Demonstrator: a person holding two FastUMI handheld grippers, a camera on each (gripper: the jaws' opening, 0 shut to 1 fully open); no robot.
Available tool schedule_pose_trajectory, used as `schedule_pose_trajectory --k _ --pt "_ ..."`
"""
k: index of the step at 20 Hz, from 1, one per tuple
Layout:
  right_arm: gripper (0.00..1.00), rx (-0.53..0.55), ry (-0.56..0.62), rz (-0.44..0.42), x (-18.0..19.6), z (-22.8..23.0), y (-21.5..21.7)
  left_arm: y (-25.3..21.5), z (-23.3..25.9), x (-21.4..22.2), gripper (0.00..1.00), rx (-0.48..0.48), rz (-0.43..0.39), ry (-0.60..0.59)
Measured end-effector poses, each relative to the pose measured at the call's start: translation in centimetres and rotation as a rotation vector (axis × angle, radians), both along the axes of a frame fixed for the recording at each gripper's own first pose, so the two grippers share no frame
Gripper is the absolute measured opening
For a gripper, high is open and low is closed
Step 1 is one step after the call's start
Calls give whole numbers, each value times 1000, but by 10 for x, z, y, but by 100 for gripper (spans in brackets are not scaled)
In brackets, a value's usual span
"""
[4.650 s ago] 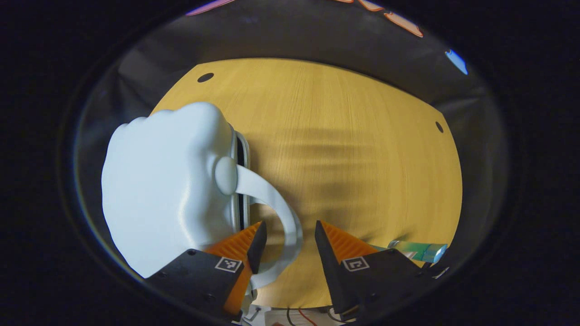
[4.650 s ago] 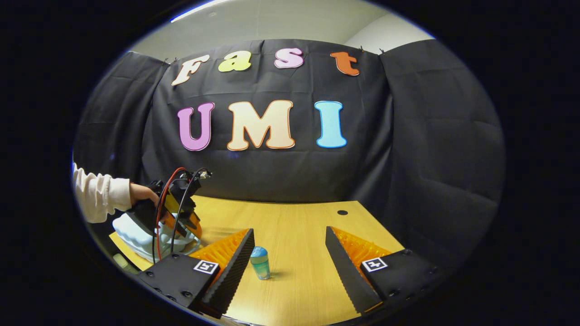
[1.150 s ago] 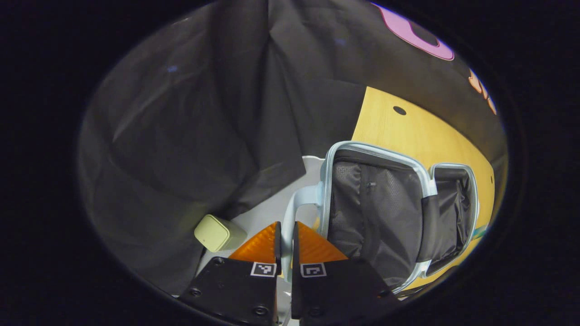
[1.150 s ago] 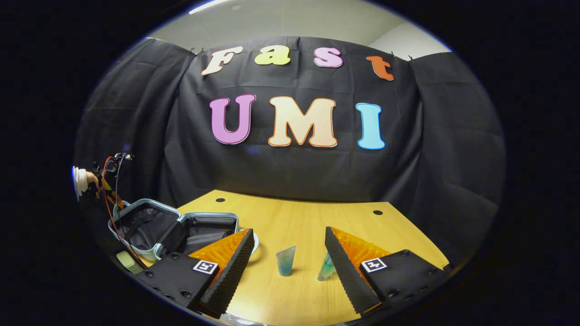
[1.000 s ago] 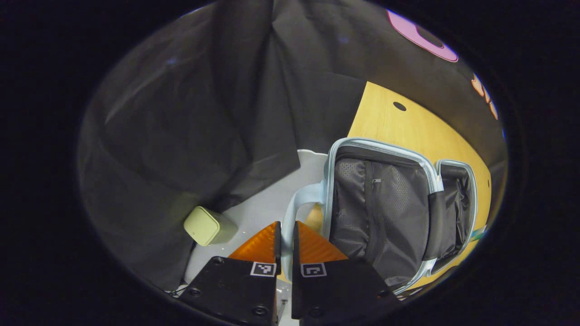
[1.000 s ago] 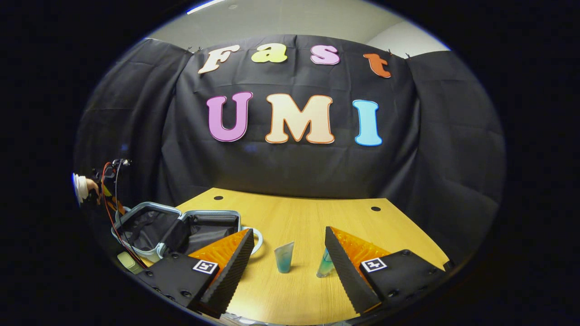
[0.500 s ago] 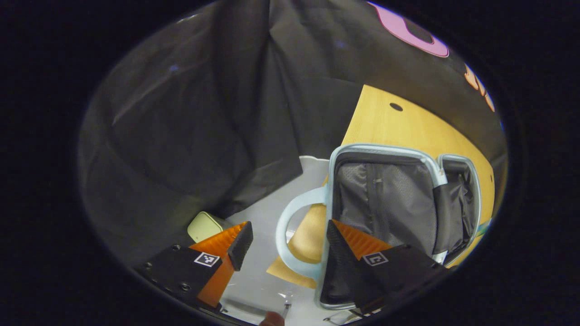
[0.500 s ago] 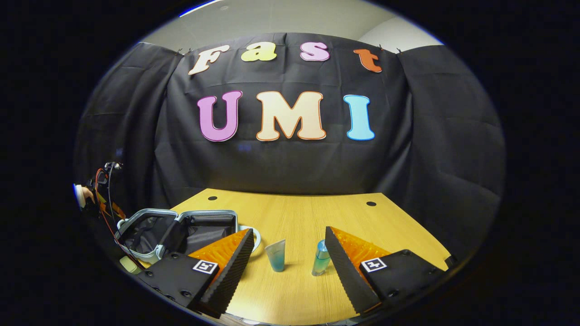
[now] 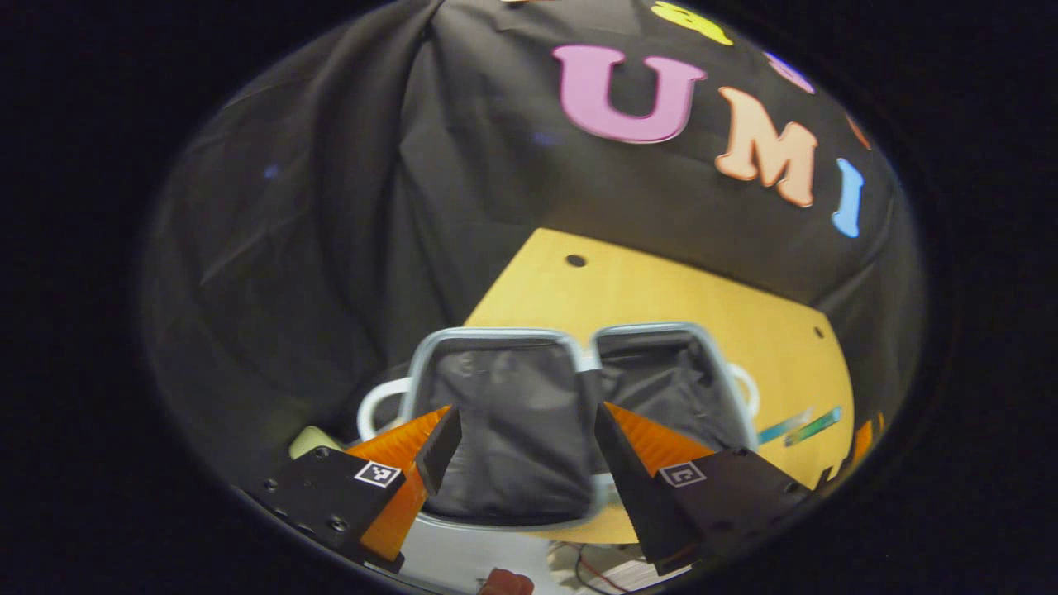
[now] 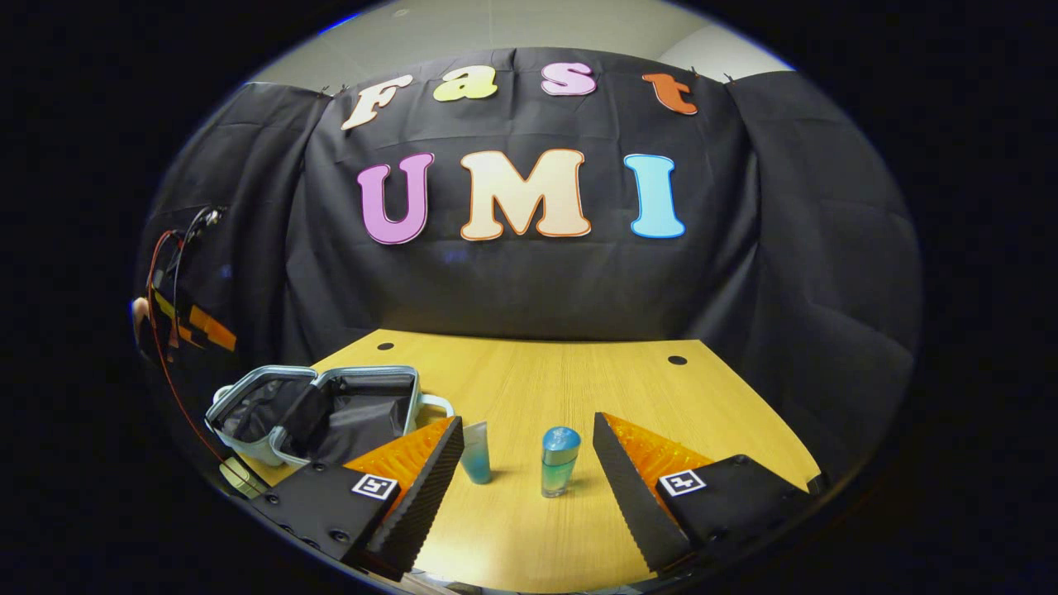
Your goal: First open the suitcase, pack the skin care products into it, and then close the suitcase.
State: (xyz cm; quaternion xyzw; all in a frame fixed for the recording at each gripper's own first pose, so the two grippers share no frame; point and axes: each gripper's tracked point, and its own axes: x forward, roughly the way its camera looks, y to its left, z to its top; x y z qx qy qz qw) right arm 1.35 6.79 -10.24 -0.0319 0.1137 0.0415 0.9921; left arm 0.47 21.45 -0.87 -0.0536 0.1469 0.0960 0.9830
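Note:
The pale blue suitcase [image 9: 488,333] lies open on the wooden table [image 9: 661,289], both dark-lined halves facing up. My left gripper [image 9: 523,426] hovers open above the near half, holding nothing. Two teal skin care products [image 9: 798,423] lie beyond the suitcase. In the right gripper view the suitcase [image 10: 364,369] sits at the left. A teal tube [image 10: 475,450] and a blue-capped bottle [image 10: 559,461] stand upright just ahead of my open right gripper [image 10: 527,438]; the bottle is in line with the gap. The left gripper [image 10: 198,326] is raised at the far left, held by a hand [image 10: 140,310].
A small pale green box [image 9: 310,438] sits off the table's corner near the suitcase, also visible as the box [image 10: 240,475] in the right gripper view. Black cloth walls close in behind and on both sides. Two round holes [image 10: 678,360] mark the table's far edge.
My left gripper let go of the suitcase handle, opened, then rose and turned to face the open case. The right gripper shifted so the bottle now stands between its fingers' lines.

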Motion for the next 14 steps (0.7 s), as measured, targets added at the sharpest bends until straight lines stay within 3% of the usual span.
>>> schedule_pose_trajectory --k 3,8,14 --pt "99 8 42 50 5 -10 -16 -95 2 0 96 -10 -114 -33" --pt "99 6 102 142 11 -29 -35 -230 -20 13 96 -10 -238 -67" --pt "99 29 181 225 20 -65 -47 -305 -68 52 96 -38 -268 -88"
